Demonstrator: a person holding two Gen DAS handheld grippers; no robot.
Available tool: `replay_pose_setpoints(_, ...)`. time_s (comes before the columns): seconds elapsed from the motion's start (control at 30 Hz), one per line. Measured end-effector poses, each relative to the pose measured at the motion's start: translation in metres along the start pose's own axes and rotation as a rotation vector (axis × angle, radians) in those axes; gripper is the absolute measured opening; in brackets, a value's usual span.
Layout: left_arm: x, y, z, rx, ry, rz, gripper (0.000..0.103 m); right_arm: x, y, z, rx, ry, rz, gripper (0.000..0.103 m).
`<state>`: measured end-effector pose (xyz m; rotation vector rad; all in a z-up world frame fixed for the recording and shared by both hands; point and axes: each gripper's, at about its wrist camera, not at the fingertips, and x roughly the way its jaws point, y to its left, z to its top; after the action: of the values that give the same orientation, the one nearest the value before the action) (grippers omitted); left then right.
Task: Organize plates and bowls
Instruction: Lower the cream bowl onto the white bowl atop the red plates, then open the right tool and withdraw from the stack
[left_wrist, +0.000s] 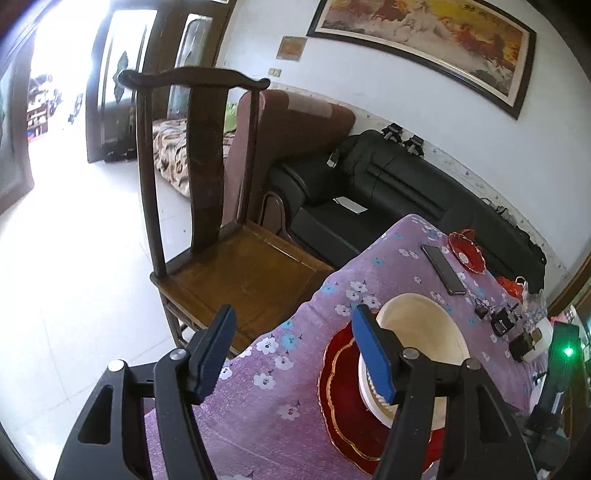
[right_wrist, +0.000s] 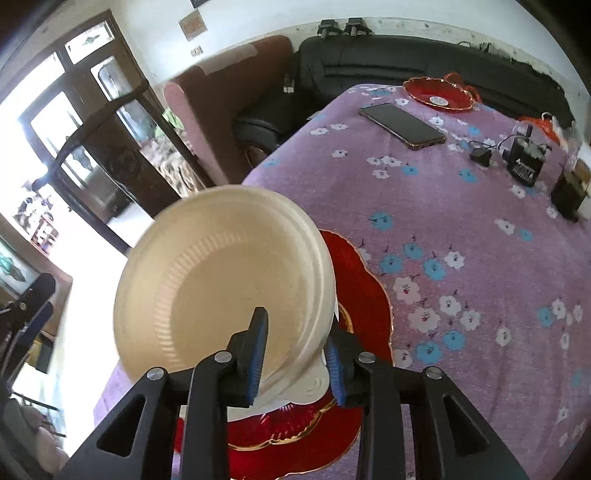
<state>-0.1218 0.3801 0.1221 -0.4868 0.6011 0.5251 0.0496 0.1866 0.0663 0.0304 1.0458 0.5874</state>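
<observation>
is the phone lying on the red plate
No, the phone lies flat on the purple floral tablecloth, apart from the small red dish beyond it and the large red plate.

Right gripper (right_wrist: 297, 360) closed on rim of cream ribbed disposable bowl (right_wrist: 221, 280); blue-padded fingers (right_wrist: 258, 350) either side of rim, bowl tilted toward camera. Beneath: white dish (right_wrist: 312, 386) on red gold-edged scalloped plate (right_wrist: 364, 291). Worktop with purple floral cloth (right_wrist: 461, 229). Far side: black smartphone (right_wrist: 402, 125) near red glass dish (right_wrist: 439, 94); small black electronic devices (right_wrist: 524, 158) at right edge.
</observation>
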Motion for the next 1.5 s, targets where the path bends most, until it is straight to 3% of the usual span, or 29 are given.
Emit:
replay_pose_setpoints(0.07,-0.004,0.000,-0.002,0.012,-0.009,0.003,0.069,-0.005,-0.003,-0.001,0.017,-0.018,0.017,0.055)
replay_pose_setpoints(0.13,-0.006,-0.003,-0.004,0.035,-0.017,0.015,0.070,-0.011,-0.005,-0.003,0.027,-0.044,0.020,0.059)
replay_pose_setpoints(0.37,-0.018,-0.017,-0.012,0.101,-0.009,0.020,0.070,-0.030,-0.018,-0.013,0.069,-0.076,0.019,0.059)
replay_pose_setpoints(0.67,-0.053,-0.071,-0.047,0.333,-0.136,0.113,0.071,-0.090,-0.050,-0.060,0.156,-0.195,0.011,0.059)
replay_pose_setpoints(0.93,-0.091,-0.116,-0.081,0.467,-0.208,0.111,0.078,-0.136,-0.068,-0.098,0.144,-0.305,-0.054,0.064)
replay_pose_setpoints(1.5,-0.102,-0.177,-0.118,0.573,-0.079,-0.018,0.079,-0.186,-0.121,-0.127,0.168,-0.387,-0.079,0.066)
